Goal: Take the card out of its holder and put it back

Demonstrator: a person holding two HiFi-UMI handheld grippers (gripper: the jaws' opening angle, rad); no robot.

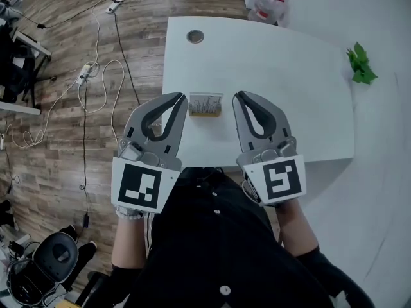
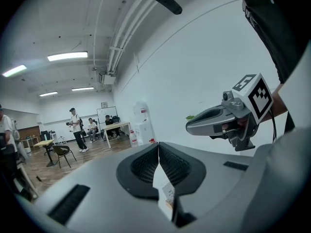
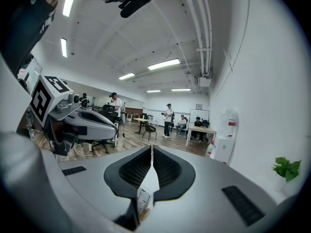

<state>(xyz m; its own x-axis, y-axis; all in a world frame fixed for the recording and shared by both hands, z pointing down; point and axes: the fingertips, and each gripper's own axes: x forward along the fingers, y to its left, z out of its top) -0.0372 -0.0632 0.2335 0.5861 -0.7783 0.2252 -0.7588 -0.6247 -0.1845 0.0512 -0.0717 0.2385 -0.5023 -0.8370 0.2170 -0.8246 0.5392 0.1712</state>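
Left gripper (image 1: 182, 99) and right gripper (image 1: 238, 97) hover with jaws fully together, empty, flanking the card (image 1: 205, 101) in its holder (image 1: 205, 113) at the table's (image 1: 289, 76) near edge. Open 1 gripper and pinch the card's top edge, apparently upright; brace the holder.

**Card and holder only partly seen**

In the head view, the print on the small white card (image 1: 205, 102) in its low tan holder (image 1: 205, 113) was too small to read. The grey left gripper (image 1: 182, 99), the grey right gripper (image 1: 237, 95) and the person's dark clothing hid the near edge of the white table (image 1: 257, 56). The white water dispenser with a red label (image 1: 266, 0) was cut off by the top edge. In each gripper view only a sliver of the card showed in the opening below the touching jaw tips, and the gripper's body hid the rest. The distant people (image 2: 77, 130) were too small to make out.
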